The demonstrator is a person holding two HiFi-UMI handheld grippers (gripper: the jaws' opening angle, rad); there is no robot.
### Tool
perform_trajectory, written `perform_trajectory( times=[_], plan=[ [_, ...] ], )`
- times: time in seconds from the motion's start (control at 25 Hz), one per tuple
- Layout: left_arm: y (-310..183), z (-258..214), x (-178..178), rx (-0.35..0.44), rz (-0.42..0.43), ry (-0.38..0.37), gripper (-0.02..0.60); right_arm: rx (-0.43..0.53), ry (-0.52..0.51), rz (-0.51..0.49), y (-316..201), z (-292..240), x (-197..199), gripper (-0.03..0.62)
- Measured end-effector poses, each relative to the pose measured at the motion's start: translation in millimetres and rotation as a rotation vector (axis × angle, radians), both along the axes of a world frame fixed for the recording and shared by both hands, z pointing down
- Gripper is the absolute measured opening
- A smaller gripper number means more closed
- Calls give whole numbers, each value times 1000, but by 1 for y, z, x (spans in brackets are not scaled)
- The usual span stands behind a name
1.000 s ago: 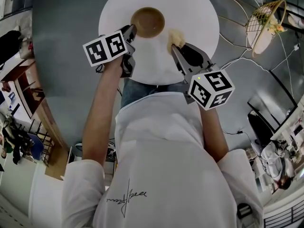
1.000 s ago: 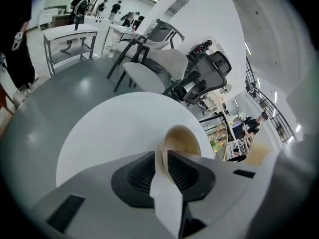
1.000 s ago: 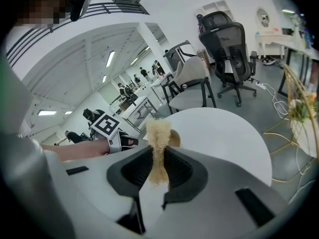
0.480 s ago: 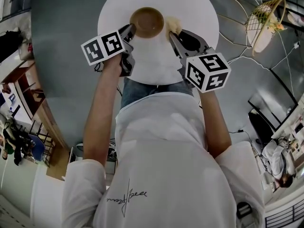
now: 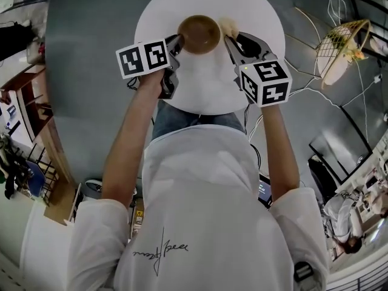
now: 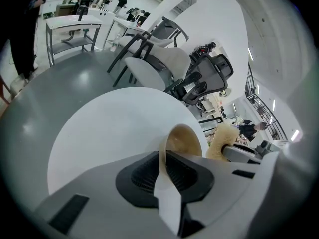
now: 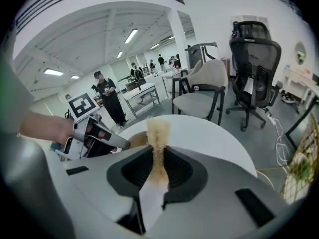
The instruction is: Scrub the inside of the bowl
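A: Noted at the left gripper [image 5: 174, 43]: its jaws have just been closing, with the near rim of the bowl [image 5: 199, 34] caught between the pads. Is the hold judged firm?

B: The rim is seen pinched edge-on in the left gripper view. The bowl is braced at that one point only, so it could be levered or spun if it is pushed hard from the other side.

A: Bowl's place is logged: upright on the round white surface [image 5: 200, 93], toward its far edge, between the two grippers. Nothing is seen inside it.

B: The sponge [image 5: 228, 25] is clamped in the jaws of the right gripper [image 5: 233, 40], with its tuft standing out past the tips. It is held just beside the bowl's right rim, outside it. Whether the rim is touched cannot be told.

A: So the inside is not yet reached.

B: Judged so. The sponge is best lifted over the rim, lowered onto the inner wall and worked round in circles. Pressure should be directed down into the surface, or toward the clamped side, so that the push is taken by the left jaws. Floor and wall should both be covered.
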State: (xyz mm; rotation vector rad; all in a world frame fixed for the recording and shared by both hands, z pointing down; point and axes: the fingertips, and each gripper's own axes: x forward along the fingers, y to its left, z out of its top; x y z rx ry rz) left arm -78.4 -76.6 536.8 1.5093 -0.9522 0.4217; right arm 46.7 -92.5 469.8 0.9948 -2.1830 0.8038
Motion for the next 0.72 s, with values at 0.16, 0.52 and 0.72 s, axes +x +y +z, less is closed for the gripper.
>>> perform_trajectory(
  times=[0.16,0.52,0.72],
  plan=[
    [-3,-4,-4,2,-9,3,35,44,68,-90,-11,0,-9,83],
    [-1,-5,-3,-7,-26,24,21,160,313,-437,-21,9,-37,83],
    [0,-4,-2,-7,-1,28,18,250,413,-619,-29,9,-57,83]
  ],
)
